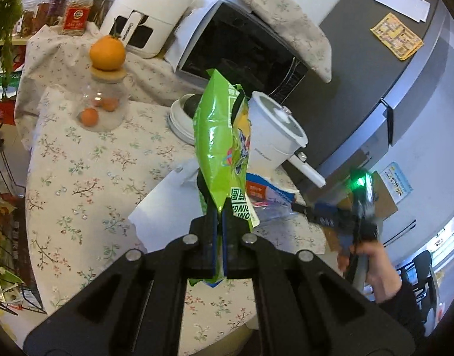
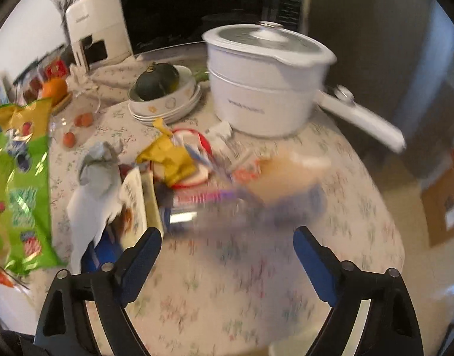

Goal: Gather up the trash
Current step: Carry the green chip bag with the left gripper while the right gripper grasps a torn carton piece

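My left gripper (image 1: 220,222) is shut on a green snack bag (image 1: 219,142) and holds it upright above the floral table (image 1: 78,178). The same bag shows at the left edge of the right wrist view (image 2: 19,184). My right gripper (image 2: 227,237) is open and empty, above the table in front of a pile of trash: a yellow wrapper (image 2: 170,157), crumpled white paper (image 2: 93,184), a red-rimmed lid (image 2: 194,154) and blurred plastic packaging (image 2: 227,204). The right gripper's body also shows in the left wrist view (image 1: 360,207), beside white paper (image 1: 164,195) and a blue-orange wrapper (image 1: 265,190).
A white pot with a long handle (image 2: 265,83) stands behind the trash, next to stacked bowls holding a dark squash (image 2: 161,89). A glass jar topped by an orange (image 1: 105,89), an air fryer (image 1: 149,9), a microwave (image 1: 241,47) and a grey fridge (image 1: 390,74) stand further back.
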{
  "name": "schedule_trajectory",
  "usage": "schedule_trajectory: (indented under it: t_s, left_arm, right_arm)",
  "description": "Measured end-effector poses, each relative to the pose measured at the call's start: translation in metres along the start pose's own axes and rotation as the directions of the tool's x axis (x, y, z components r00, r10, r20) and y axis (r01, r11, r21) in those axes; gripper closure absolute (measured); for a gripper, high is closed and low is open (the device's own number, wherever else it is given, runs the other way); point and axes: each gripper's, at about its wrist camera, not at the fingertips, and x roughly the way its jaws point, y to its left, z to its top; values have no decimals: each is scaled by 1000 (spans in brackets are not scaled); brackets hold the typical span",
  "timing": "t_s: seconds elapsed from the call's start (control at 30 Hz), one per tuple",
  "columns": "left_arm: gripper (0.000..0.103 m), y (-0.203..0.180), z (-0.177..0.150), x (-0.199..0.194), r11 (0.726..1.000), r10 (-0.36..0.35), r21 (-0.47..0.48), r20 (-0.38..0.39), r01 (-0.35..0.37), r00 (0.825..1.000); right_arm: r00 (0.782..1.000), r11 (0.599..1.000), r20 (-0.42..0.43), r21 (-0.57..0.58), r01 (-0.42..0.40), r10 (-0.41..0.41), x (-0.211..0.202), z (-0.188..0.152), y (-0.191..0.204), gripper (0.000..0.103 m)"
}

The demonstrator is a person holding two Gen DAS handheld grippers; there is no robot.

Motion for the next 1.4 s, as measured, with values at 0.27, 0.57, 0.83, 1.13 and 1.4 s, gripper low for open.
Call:
schedule_trajectory:
  t_s: [0.27, 0.57, 0.83, 1.13, 1.4]
  left_arm:
    - [100, 1, 4, -1, 999, 38, 32, 17, -38, 999]
    - [100, 6, 7, 0, 999, 40, 5, 20, -40, 999]
    - [100, 5, 5, 1, 999, 45, 10, 23, -45, 999]
    - [100, -12, 0, -1, 999, -13, 34, 22, 12, 1000]
    - [100, -66, -26, 18, 984, -118, 128, -62, 125, 991]
  right_arm:
    - [992, 987, -111, -152, 48, -65, 63, 33, 12, 29]
    - [989, 961, -94, -262, 90, -118, 82, 26, 20, 98]
    - [967, 924, 117, -288, 251, -226, 25, 36, 7, 102]
    - [936, 958, 285, -138, 253, -207, -85, 21, -31, 102]
    - [944, 990, 301, 30, 135, -138, -145, -66, -70, 102]
